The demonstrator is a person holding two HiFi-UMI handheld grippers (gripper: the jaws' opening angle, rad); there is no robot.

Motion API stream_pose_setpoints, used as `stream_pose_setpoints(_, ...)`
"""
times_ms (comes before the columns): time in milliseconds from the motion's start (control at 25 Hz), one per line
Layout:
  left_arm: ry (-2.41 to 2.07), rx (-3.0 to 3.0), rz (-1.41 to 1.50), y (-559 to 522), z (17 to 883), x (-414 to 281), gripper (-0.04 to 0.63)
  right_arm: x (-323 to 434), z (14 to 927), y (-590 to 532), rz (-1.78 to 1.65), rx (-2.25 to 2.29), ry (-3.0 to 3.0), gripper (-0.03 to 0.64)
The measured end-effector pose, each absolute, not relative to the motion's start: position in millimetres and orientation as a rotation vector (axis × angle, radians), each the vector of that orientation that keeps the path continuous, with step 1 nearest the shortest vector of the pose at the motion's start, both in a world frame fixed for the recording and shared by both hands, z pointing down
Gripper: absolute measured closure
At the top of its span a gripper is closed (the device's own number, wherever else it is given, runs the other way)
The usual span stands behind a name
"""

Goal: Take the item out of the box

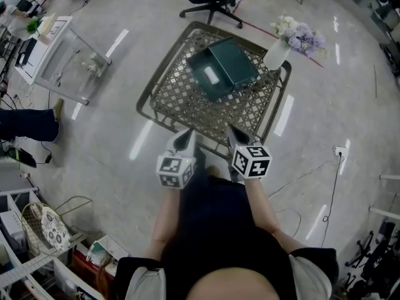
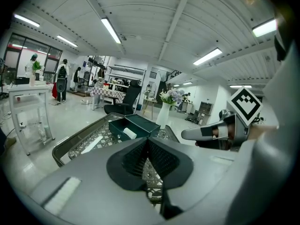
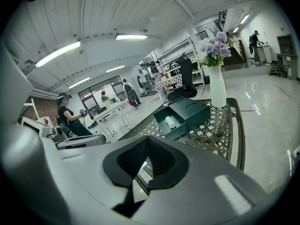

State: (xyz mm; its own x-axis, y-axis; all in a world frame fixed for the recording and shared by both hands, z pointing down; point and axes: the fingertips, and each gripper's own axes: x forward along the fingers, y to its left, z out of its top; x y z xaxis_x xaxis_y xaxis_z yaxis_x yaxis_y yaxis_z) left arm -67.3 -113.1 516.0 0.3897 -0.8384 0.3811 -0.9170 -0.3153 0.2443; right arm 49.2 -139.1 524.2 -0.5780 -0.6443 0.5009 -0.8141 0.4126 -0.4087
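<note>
Grey tongs [image 1: 187, 133] bear black-and-white marker cubes [image 1: 175, 170].

I hold my left gripper [image 1: 185, 137] and my right gripper [image 1: 235, 134] side by side, low in front of my body. There is a gap between them. Both point forward, away from me, with their tips leaning slightly toward each other. Each carries its marker cube at the rear: the left cube [image 1: 175, 171] and the right cube [image 1: 252, 161]. My bare left forearm [image 1: 164, 216] and right forearm [image 1: 262, 208] run back from the cubes, elbows bent and out at my sides. In the left gripper view the jaws are pressed together with nothing between them. The right gripper view shows the same: pads meeting, nothing held.
</note>
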Motion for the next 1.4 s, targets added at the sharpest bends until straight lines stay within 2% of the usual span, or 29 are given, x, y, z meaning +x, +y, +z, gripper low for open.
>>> stream_pose_setpoints(1400, -1.275, 2.212, 0.383, -245.8, 570.4, -90.9, 0.584, 13.6, 570.1, -272.0, 0.943, 1.330, -2.196, 0.615)
